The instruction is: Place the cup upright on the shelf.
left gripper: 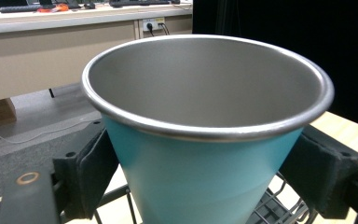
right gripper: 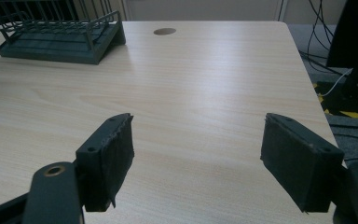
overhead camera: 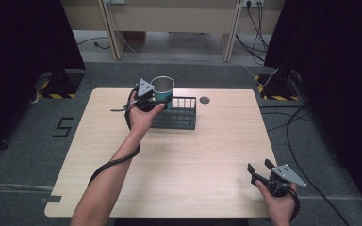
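Observation:
A teal metal cup (overhead camera: 163, 89) with a steel rim is held upright over the left end of a dark wire rack (overhead camera: 179, 115) at the table's far middle. My left gripper (overhead camera: 152, 96) is shut on the cup. In the left gripper view both pads (left gripper: 91, 175) press the teal cup (left gripper: 205, 168) wall just below its rim, with the rack's wires (left gripper: 272, 210) underneath. My right gripper (overhead camera: 259, 168) rests near the table's front right corner, open. Its two pads (right gripper: 109, 161) stand far apart over bare wood, with nothing between them.
The wooden table (overhead camera: 169, 160) has a round cable hole (overhead camera: 204, 100) right of the rack; that rack (right gripper: 56, 37) lies far left in the right gripper view. Desks stand behind, cables trail on the floor at right, dark curtains flank both sides.

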{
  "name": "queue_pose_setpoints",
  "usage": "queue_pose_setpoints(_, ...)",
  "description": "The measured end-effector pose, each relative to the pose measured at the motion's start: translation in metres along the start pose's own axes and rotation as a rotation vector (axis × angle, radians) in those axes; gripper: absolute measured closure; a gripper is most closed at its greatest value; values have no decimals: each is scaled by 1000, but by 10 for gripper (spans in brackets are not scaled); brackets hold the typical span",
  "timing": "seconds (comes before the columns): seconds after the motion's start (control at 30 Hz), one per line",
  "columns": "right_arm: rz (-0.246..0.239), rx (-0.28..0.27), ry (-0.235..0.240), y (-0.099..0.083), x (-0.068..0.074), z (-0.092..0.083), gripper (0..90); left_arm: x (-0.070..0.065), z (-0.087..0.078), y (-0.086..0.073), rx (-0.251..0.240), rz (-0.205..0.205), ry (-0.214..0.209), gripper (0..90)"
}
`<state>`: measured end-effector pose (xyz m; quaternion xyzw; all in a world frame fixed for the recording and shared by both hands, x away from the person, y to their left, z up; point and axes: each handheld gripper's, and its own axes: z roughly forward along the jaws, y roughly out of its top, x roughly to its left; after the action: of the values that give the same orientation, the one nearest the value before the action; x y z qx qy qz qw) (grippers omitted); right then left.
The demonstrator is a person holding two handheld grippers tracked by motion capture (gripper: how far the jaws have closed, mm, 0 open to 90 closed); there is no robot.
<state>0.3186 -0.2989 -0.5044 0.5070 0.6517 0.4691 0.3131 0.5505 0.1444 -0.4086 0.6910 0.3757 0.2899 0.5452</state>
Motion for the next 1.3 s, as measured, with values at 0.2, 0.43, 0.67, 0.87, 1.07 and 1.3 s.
queue_pose_setpoints(0.2, 0, 0, 2, 0, 0, 0, 260, -1, 6, -4, 31, 10, 11, 157)
queue_pose_setpoints(0.43, 2, 1, 2, 0, 0, 0, 261, -2, 11, -8, 63, 10, 23, 156)
queue_pose_setpoints(0.67, 2, 2, 2, 0, -1, 1, 260, -3, 15, -13, 97, 4, 27, 156)
queue_pose_setpoints(0.87, 2, 3, 3, 0, -1, 1, 260, -3, 18, -17, 125, -1, 26, 156)
queue_pose_setpoints(1.07, 3, 3, 3, -1, -1, 1, 261, -3, 22, -22, 152, -9, 29, 156)
queue_pose_setpoints(1.3, 3, 3, 4, -1, 0, 1, 260, -4, 24, -23, 165, -12, 27, 155)
